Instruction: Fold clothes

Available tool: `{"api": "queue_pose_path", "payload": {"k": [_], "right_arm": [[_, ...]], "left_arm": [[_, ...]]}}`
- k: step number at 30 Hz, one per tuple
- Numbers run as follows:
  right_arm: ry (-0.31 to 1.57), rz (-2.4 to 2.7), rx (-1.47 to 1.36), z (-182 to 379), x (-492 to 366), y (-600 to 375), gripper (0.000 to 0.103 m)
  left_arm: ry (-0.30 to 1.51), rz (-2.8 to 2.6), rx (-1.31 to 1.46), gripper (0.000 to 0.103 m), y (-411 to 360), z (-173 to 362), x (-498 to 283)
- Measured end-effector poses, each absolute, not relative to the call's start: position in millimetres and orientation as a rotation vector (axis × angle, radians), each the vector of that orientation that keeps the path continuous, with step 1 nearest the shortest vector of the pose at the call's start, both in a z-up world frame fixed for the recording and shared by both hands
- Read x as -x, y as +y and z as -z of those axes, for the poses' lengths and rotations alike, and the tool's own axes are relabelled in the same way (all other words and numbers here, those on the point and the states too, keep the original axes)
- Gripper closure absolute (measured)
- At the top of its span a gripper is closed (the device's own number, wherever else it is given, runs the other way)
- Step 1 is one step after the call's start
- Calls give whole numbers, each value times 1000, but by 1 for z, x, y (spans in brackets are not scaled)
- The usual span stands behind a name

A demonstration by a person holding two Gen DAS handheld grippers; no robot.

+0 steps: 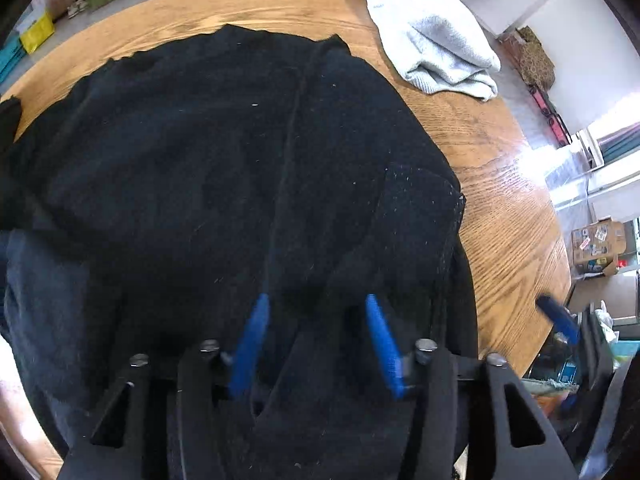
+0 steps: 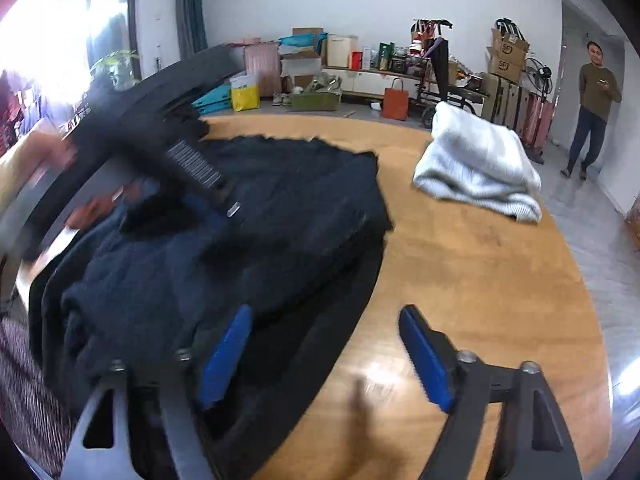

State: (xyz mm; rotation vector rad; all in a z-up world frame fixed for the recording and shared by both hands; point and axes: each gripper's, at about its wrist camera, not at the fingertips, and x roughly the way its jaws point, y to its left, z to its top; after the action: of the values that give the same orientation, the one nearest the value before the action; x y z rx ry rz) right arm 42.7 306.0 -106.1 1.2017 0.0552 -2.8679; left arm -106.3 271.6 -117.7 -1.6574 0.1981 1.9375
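A dark, nearly black sweater (image 1: pixel 200 140) lies spread and partly folded on the round wooden table (image 1: pixel 508 220). My left gripper (image 1: pixel 317 300) points steeply down right over it. Its blue pads (image 1: pixel 256 332) stand apart, with a ridge of the dark cloth below and between them and no pad pressing on it. In the right wrist view the sweater (image 2: pixel 280 200) fills the left half. My right gripper (image 2: pixel 325 312) is open above its near edge and the bare table (image 2: pixel 480 280), with nothing held. The blurred black body of the left tool (image 2: pixel 132 128) hangs over the sweater there.
A folded pale grey garment (image 1: pixel 432 40) (image 2: pixel 476 160) rests at the table's far side. A person (image 2: pixel 596 108) stands in the doorway at the right. Boxes, bags and suitcases (image 2: pixel 320 76) line the far wall. One blue finger (image 1: pixel 558 316) of the right tool shows beyond the table edge.
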Motion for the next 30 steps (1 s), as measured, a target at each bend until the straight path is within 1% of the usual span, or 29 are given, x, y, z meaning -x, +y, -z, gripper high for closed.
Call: {"api": "queue_pose_path", "payload": {"k": [1,4,7,9,10,11,13,15,18,21,24,25,26,27,29,30], "right_arm": [[58,2874,-1216,105,-33,308,38],[20,2888,-1273,110,-8,319,38],[29,2905,-1282,113,12,328,38],[63,2911,-1273,112,23,331,36],[103,2898,-1263,111,30,331,27],[141,2891,-1247,109,35,330,25],[207,2872,-1233,109,45,327,25],[251,2845,-1214,112,53,324,25],[297,2816,-1194,118,65,322,25],[275,2764,-1185,124,75,322,25],[262,2710,-1244,138,89,324,26],[254,2686,-1272,144,92,324,32],[246,2661,-1298,149,96,325,44],[249,2658,-1306,152,96,326,47],[283,2685,-1284,150,92,327,78],[300,2699,-1273,150,90,327,82]], "left_arm": [[203,-1962,1650,46,268,118,103],[258,-2028,1588,46,262,118,86],[291,-2033,1545,47,257,119,67],[292,-2025,1514,47,255,118,57],[299,-2027,1488,48,255,118,52],[302,-2030,1482,50,254,119,50],[306,-2034,1487,64,252,124,48],[273,-2044,1497,68,249,127,48],[207,-2054,1480,82,243,127,48],[163,-2059,1467,87,237,126,47],[143,-2062,1461,89,233,127,44],[136,-2064,1456,89,233,126,45],[129,-2066,1450,90,234,125,45],[127,-2069,1442,90,230,124,45],[118,-2080,1419,92,230,122,41],[110,-2088,1407,93,230,121,41]]}}
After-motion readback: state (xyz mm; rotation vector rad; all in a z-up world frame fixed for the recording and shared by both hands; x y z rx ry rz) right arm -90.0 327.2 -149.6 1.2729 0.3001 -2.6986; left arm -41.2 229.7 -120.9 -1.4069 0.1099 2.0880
